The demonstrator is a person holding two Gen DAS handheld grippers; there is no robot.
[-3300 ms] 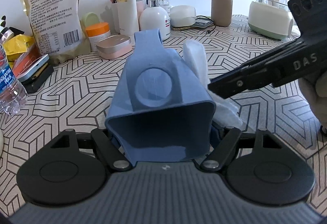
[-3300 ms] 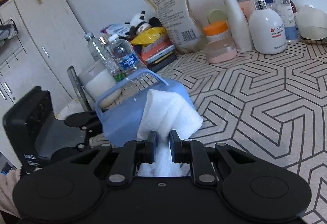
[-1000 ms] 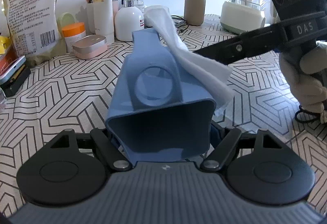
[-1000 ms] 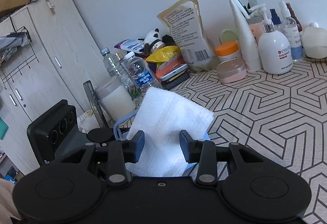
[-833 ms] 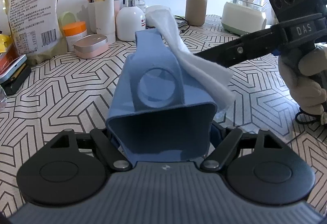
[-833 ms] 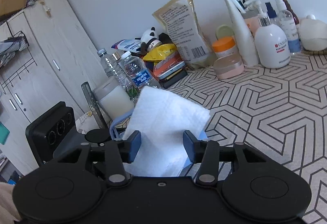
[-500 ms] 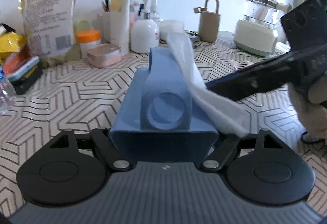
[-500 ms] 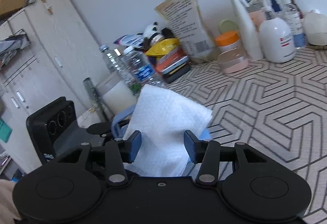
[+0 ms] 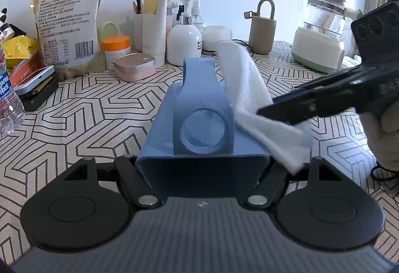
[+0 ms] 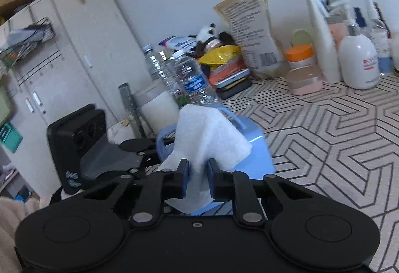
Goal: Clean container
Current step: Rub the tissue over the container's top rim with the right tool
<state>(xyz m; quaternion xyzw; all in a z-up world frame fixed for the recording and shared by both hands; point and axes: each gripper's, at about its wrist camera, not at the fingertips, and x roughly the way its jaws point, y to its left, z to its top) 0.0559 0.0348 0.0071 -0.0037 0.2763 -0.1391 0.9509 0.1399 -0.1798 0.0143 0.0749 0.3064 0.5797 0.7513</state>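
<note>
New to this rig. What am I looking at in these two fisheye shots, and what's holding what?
There is no robot arm here. A person carries a two-finger hand-held gripper in each hand, and each one has a fisheye camera looking forward along its fingers. That gives two pictures, one from each wrist.

In the left wrist view, the left hand-held gripper is clamped on a blue container with a handle. The right tool comes in from the right edge.

In the right wrist view, the right hand-held gripper has just closed on a white cloth, which drapes over the container. So one side steadies it and the other wipes.

Both work over a table with a geometric-patterned cloth. Along its back edge stand a large printed bag, a white pump bottle, an orange-lidded jar and water bottles.
</note>
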